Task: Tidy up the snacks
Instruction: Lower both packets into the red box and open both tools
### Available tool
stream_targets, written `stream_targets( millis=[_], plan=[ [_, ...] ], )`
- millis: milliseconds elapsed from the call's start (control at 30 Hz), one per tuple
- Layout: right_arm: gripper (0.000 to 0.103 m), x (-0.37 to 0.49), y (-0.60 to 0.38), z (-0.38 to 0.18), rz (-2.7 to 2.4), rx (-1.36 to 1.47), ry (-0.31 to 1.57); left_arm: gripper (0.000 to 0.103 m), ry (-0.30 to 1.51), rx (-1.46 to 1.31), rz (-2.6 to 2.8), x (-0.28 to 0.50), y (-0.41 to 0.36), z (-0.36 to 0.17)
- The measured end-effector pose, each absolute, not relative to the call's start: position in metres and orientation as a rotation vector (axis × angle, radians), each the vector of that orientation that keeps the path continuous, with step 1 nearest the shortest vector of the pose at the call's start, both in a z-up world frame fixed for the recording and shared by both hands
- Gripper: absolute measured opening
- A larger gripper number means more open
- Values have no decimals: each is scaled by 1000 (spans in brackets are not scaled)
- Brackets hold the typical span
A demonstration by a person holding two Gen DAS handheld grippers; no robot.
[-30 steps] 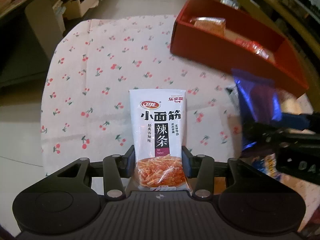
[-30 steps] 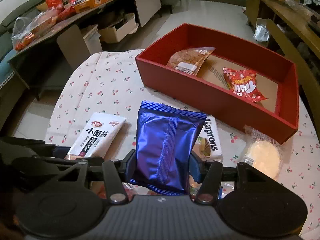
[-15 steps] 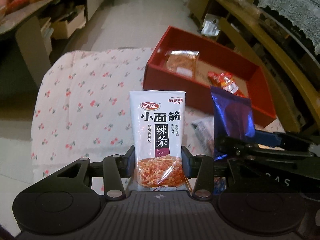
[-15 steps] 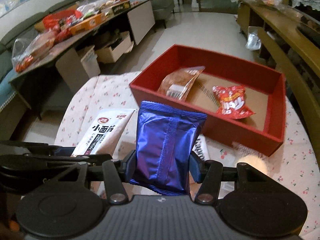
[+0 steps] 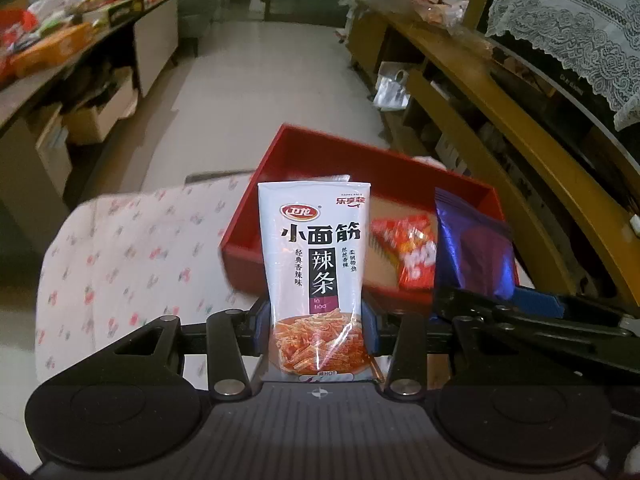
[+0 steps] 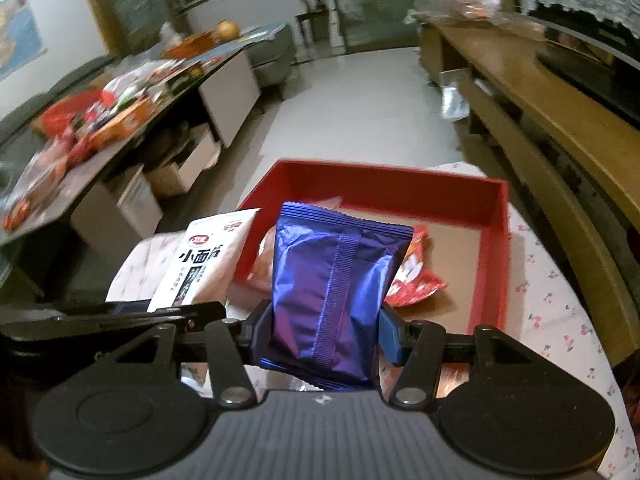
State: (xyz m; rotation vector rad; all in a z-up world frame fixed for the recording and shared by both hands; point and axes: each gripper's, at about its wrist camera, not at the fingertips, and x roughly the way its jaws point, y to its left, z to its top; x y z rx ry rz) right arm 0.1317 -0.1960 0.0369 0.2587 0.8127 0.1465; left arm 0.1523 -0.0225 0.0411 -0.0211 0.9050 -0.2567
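Snacks are in the air, one per gripper. On the left, the white spicy-strip packet (image 5: pixel 316 276) stands upright, the left gripper (image 5: pixel 316 326) with its fingers clamped on its lower edges. Right of it, the blue foil packet (image 6: pixel 334 292) is pinched likewise by the right gripper (image 6: pixel 326 334). A second ago both sat low over the cherry-print bench (image 5: pixel 120 264); now they have lifted and closed on the red box (image 6: pixel 492 248), so dropping them in looks next.

Your left hand-held gripper (image 5: pixel 316 330) is clamped on a white packet (image 5: pixel 314 264), tilted downward. At its 3 o'clock, your right hand-held gripper (image 6: pixel 326 330) pinches a blue packet (image 6: pixel 332 292), likewise tilted.
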Motion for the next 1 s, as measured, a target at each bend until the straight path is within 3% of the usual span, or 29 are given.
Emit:
stream_targets(
  millis=[1000],
  plan=[
    [60,231,-229,-31,4,255,920,51,966,67,-234,242,-76,-24]
  ],
)
